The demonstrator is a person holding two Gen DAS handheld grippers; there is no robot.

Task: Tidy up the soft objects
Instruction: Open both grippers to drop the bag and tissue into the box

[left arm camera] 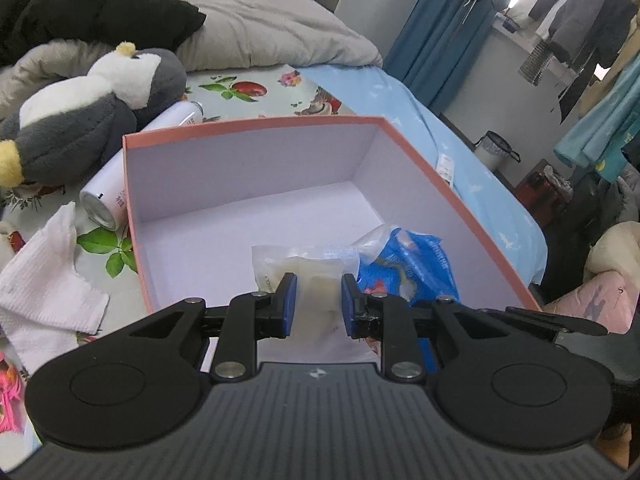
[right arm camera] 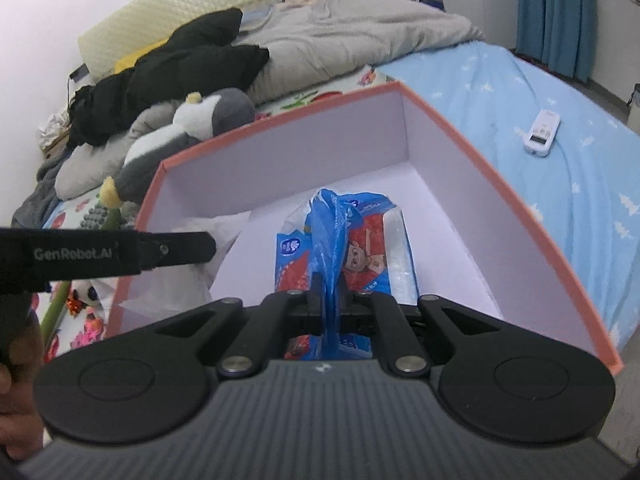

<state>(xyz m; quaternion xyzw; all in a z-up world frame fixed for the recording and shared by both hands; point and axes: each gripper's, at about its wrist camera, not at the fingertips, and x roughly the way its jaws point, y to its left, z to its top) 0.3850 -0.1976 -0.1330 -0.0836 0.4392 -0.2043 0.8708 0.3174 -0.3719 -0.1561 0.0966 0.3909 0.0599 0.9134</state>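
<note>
Box far half: the pink-rimmed white cardboard box (left arm camera: 256, 168) has a bare floor toward its far wall.
Box near edge: clear pale packet (left arm camera: 298, 268) and blue printed plastic pack (right arm camera: 360, 256) fill it.
Left of box: white spray can (left arm camera: 110, 196) touches the wall; grey-and-white plush penguin (left arm camera: 80, 120) is just beyond.

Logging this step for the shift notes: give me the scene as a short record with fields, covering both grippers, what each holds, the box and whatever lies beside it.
left gripper: shut on the clear packet, over the box
right gripper: shut on the blue plastic wrapper, over the box
box: open, pink outside, white inside, on the bed
beside box: penguin plush, spray can, white towel
bed: grey duvet, black garment, remote control
</note>
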